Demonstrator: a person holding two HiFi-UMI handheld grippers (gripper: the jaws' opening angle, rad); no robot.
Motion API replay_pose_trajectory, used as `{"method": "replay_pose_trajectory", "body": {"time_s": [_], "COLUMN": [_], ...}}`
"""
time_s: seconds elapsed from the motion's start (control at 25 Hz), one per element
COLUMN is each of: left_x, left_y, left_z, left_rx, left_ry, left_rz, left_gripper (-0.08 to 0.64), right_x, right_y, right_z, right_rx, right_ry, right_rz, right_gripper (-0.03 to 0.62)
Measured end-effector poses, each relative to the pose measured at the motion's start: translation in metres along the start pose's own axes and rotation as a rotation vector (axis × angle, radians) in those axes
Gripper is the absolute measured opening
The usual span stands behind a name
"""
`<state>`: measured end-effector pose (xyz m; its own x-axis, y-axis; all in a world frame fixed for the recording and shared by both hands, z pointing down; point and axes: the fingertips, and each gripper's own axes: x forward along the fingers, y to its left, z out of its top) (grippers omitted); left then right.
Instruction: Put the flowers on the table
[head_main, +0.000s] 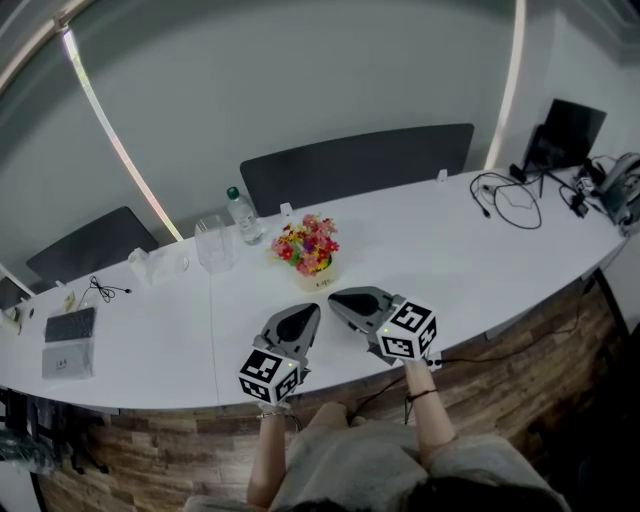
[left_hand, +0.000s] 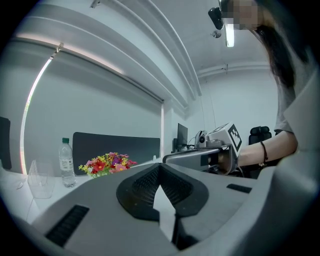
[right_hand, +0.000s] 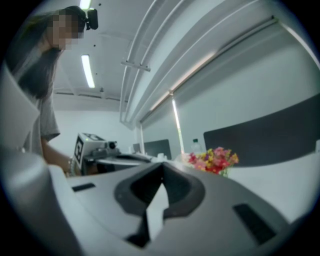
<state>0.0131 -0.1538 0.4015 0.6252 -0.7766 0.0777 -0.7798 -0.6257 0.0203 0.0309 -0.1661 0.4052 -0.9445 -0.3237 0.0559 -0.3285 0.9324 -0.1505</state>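
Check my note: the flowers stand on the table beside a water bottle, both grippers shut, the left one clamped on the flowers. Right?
No: the left gripper is shut on nothing, as the left gripper view shows; the flowers stand apart. The rest holds.

L gripper (head_main: 303, 316), R gripper (head_main: 341, 299): jaws together

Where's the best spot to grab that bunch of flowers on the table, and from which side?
Probably the pale pot under the flowers, not the blooms, which spread wide and look fragile. Come in low from the near side with the right hand-held gripper, which is shut and closest; the bottle and clear cup stand further left.
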Motion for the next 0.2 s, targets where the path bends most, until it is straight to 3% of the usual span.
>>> {"method": "replay_pose_trajectory", "body": {"time_s": [0.2], "left_x": [-0.0051], "left_y": [-0.0010], "left_z": [-0.0023], "left_rx": [-0.001], "left_ry": [-0.001], "left_rz": [-0.002], "left_gripper": [0.017], "right_x": [0.0006], "right_y": [0.0011], "right_z": [-0.0036], "right_rx": [0.006], "right_ry": [0.002], "right_rz": [-0.002], "right_gripper": [0.025]}}
